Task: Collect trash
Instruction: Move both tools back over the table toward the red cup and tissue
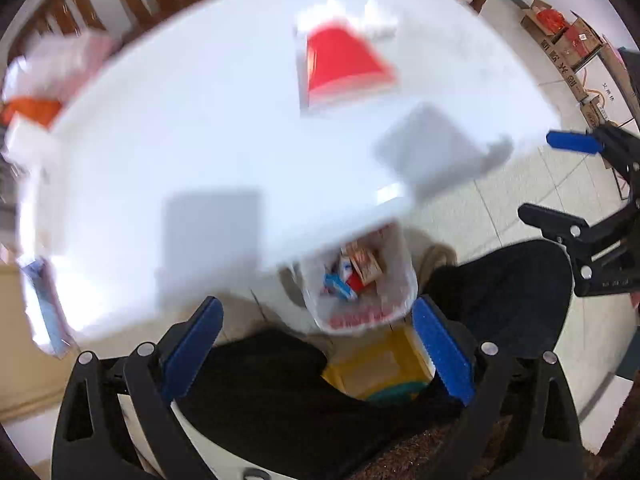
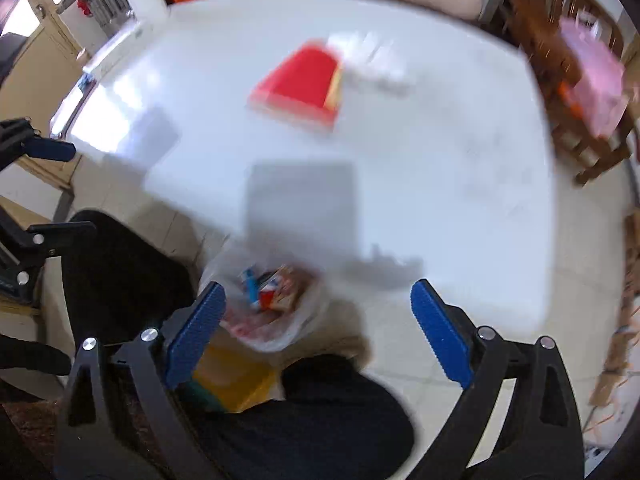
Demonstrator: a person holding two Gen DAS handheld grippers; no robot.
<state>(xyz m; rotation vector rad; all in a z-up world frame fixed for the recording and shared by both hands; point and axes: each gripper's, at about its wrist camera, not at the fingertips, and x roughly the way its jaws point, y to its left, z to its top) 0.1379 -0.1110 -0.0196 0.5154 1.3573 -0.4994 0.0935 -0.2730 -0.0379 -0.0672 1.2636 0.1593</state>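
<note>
- Writing: cardboard boxes on the floor, well beyond the bench's far corner, carry printed characters; these are too small and distorted to read. Packaging inside the trash bag shows red and blue print, blurred and illegible.
- Left gripper: jaws spread wide, blue pads facing each other with nothing between them and touching nothing. It hangs above the trash bag.
- Right gripper: jaws likewise spread wide, empty, no contact. In the left wrist view it also appears off beyond the bench's near corner, one blue pad visible.
- Trash bag: a translucent white bag, mouth open, standing on the floor just under the near edge of the bench. It holds several small cartons and wrappers in red, blue and tan.
- On the bench, well back from the trash bag: a red flat box, with crumpled white tissue touching its far side.
- Just beside the trash bag, nearer the cameras: a yellow container on the floor, partly hidden by dark clothing.
- Both views are motion-blurred; finer detail cannot be told.
</note>
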